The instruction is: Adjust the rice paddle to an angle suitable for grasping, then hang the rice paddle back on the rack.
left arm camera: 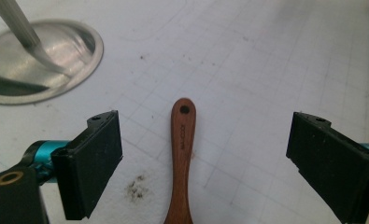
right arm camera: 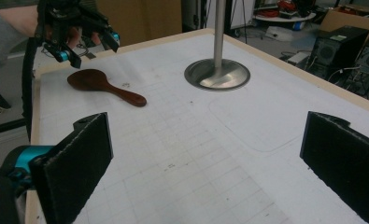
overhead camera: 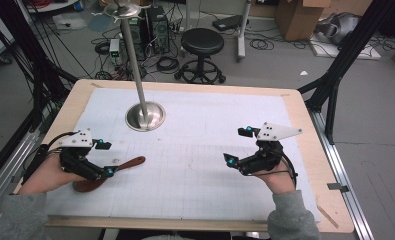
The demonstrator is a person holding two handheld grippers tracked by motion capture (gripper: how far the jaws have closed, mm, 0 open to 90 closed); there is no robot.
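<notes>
Wooden spoon (left arm camera: 182, 154) below open left tool (left arm camera: 203, 158)

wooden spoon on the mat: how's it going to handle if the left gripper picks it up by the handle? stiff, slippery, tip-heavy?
The wooden spoon looks like one solid carved piece, so probably stiff. Its handle is narrow, smooth and glossy, so it may slip or twist between the flat pads. The broad bowl outweighs the slim handle, so a grip near the holed end would likely let it droop. It lies flat and should not roll.

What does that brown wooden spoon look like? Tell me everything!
The wooden spoon is dark reddish-brown, with a rounded paddle head and a slim handle ending in a small hole. It lies flat on the white mat, near the left gripper, whose open jaws stand either side of its handle without touching it.
</notes>
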